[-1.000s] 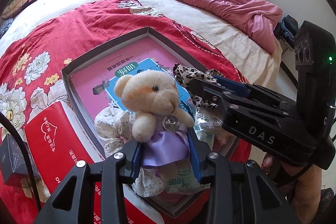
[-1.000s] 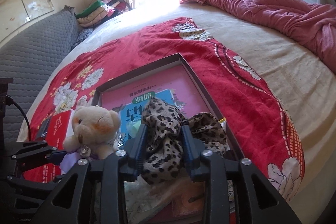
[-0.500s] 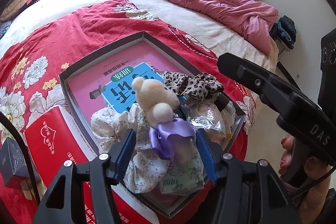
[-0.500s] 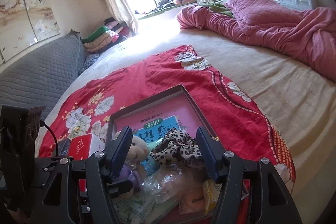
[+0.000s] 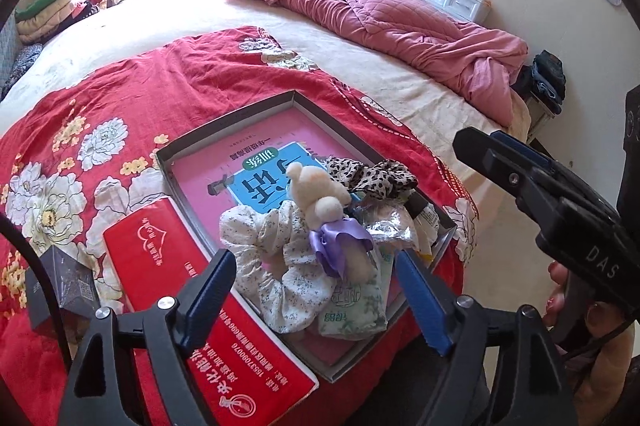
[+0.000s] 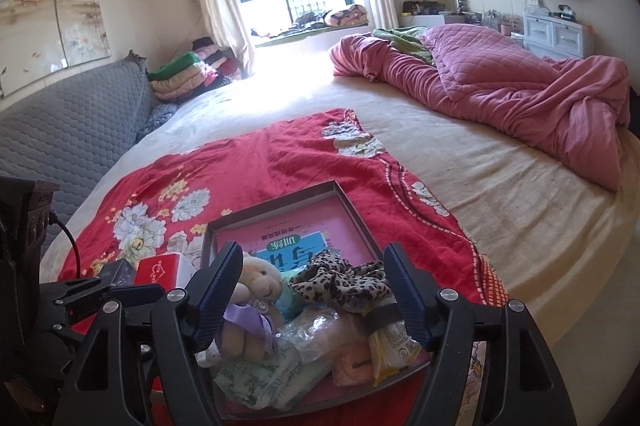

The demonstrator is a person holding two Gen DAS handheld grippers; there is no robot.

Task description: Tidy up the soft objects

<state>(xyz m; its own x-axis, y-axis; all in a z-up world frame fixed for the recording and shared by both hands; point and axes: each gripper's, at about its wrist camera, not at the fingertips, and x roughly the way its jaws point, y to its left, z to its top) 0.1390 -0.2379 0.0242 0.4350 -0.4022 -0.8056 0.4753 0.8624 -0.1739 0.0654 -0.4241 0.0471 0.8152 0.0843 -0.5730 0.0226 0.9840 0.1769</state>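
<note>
- Nearest the camera in the left wrist view, the left gripper (image 5: 316, 290) has its blue-padded jaws spread wide, having just been opening; nothing is clamped, and the toys lie below the gap.
- In the right wrist view, the right gripper (image 6: 310, 290) is likewise parted with nothing pinched, its jaws having just been opening.
- Beneath both sits a shallow grey box (image 5: 224, 130) on a red floral blanket (image 5: 132, 86), with a pink book (image 5: 256, 150) lying flat on its floor.
- A cream teddy bear (image 5: 318, 194) in a purple satin dress lies in the box's near half, resting on a white floral scrunchie (image 5: 276, 254).
- Just beside the bear, towards the right, is a leopard-print scrunchie (image 5: 372, 176), with crinkly plastic packets (image 5: 390, 228) and a green tissue pack (image 5: 356, 306) around them.
- A red carton (image 5: 168, 266) rests against the box's left edge.
- Farther off, a crumpled pink quilt (image 5: 400, 22) lies on the cream bed (image 5: 420, 94).
- A person's hand (image 5: 592, 326) grips the right gripper's handle at the right edge.
</note>
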